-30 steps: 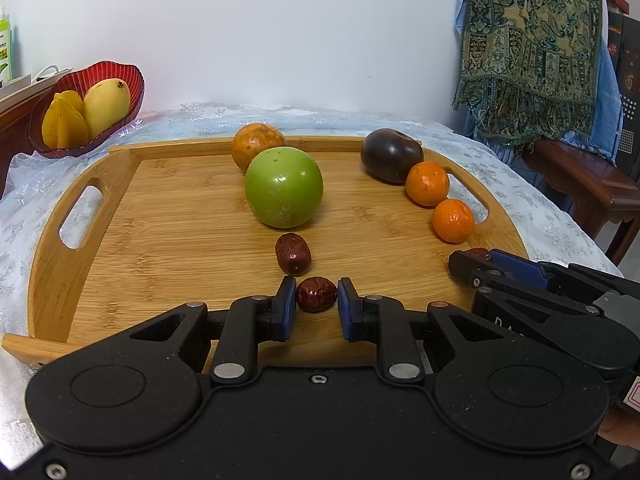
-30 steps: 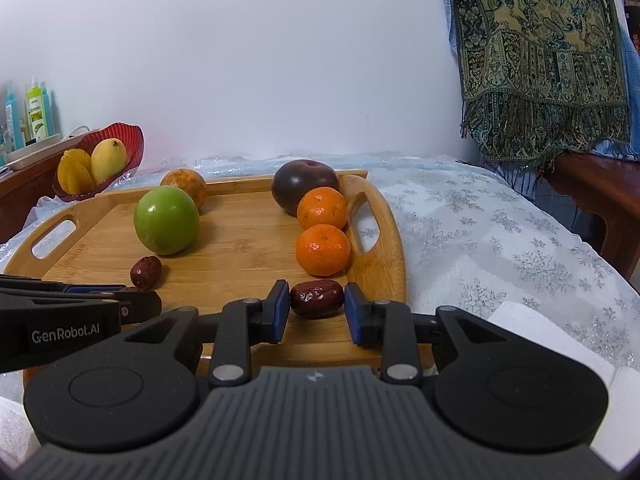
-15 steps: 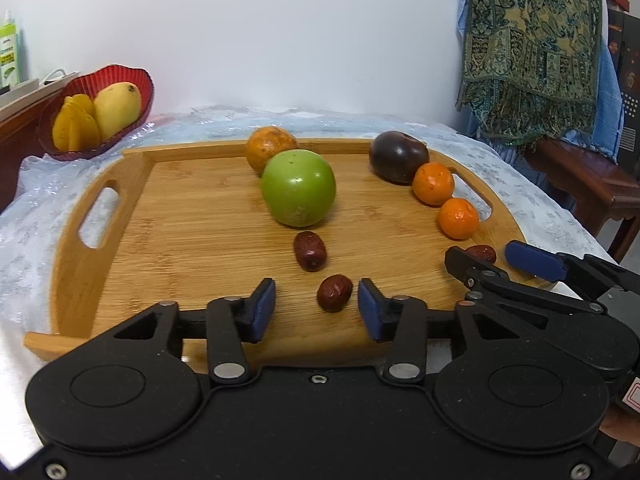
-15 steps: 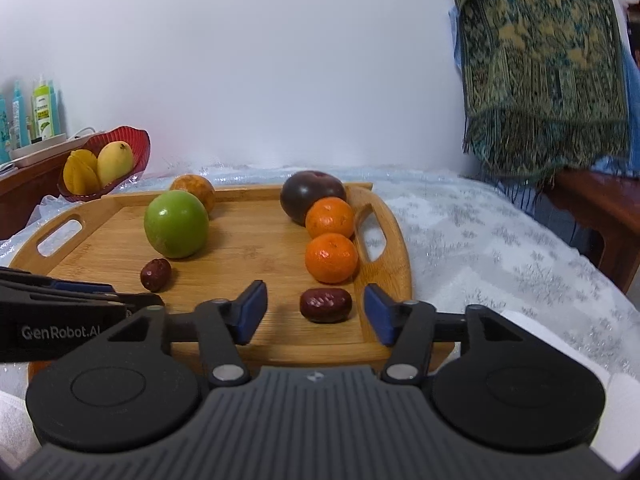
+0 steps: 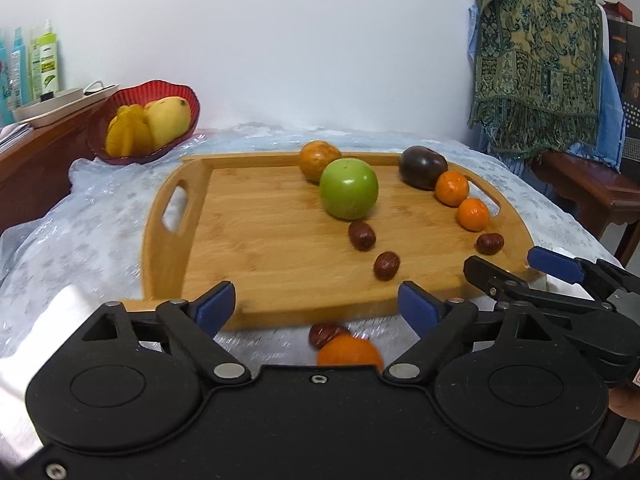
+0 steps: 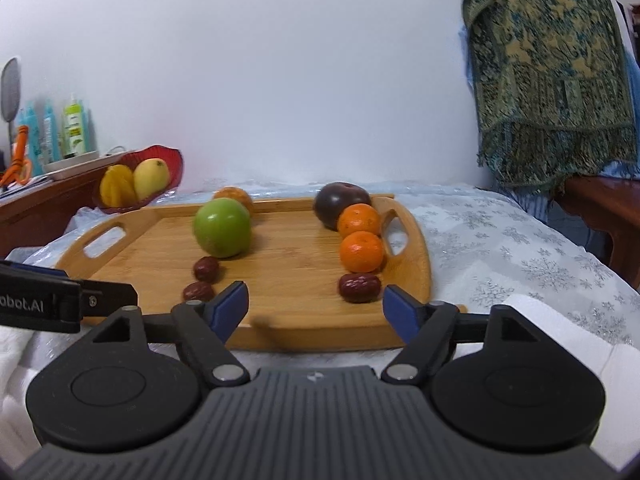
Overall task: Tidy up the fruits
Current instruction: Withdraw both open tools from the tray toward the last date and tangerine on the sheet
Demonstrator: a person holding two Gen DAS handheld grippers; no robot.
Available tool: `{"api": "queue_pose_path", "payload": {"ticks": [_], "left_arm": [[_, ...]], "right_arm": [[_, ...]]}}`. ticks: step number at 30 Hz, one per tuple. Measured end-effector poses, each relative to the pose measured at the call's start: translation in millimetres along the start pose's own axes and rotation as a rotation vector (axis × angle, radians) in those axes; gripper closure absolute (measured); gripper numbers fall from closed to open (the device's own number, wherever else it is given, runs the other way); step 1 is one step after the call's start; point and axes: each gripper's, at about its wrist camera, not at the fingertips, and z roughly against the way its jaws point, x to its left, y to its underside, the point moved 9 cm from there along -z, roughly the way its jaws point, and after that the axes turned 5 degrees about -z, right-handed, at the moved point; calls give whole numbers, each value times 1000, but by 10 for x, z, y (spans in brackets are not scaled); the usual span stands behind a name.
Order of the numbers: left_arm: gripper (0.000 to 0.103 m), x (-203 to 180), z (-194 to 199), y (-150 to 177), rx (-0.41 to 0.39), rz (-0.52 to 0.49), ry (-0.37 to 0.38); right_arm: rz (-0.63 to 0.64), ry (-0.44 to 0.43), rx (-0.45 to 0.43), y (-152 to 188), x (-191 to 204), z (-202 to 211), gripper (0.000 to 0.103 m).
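Left wrist view: the left gripper (image 5: 316,304) has its jaws opening, empty; a small, firm, light red date (image 5: 386,265) lies at one o'clock on the wooden tray (image 5: 248,240). Right wrist view: the right gripper (image 6: 314,306) also has its jaws opening, empty, another date (image 6: 359,287) at twelve o'clock, probably best pinched across its short middle.

Left tool's body hides half the tangerine (image 5: 349,354).

A lived-in room of a home: a table under a snowflake-patterned cloth (image 6: 500,240), a patterned fringed shawl (image 6: 548,80) draped over dark wooden furniture (image 5: 592,188), a red fruit bowl (image 5: 144,120), and household bottles (image 6: 74,128) on a wooden sideboard (image 6: 40,208) against a plain white wall.
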Motion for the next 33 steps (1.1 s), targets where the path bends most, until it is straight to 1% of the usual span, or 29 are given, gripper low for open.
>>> {"api": "queue_pose_path", "payload": {"ticks": [7,10,13,14,17,22,24,26,30,33], "left_arm": [[14,141,146,197,11,-4,-18],[14,217,178,254,18,1,-20],[14,270,186,290,17,18,-5],[18,282,182,297,18,25,2],[34,301,163,313,31,34,23],[46,331,164,320,28,13,54],[53,358,154,335,40,0,54],[55,392,131,355,58,-2,57],[59,475,76,365,69,19,66],[59,523,60,339,56,32,75]], "right_arm": [[46,-82,-15,106,275,120,12],[67,-103,-9,153,356,140,12],[74,-115,5,209,396,151,12],[75,-117,11,229,401,156,12],[74,-128,21,270,415,185,12],[66,-171,55,331,484,250,12],[81,-185,70,358,552,295,12],[87,-201,89,383,626,338,12],[53,-241,125,425,770,381,12],[90,-246,143,475,907,377,13]]}}
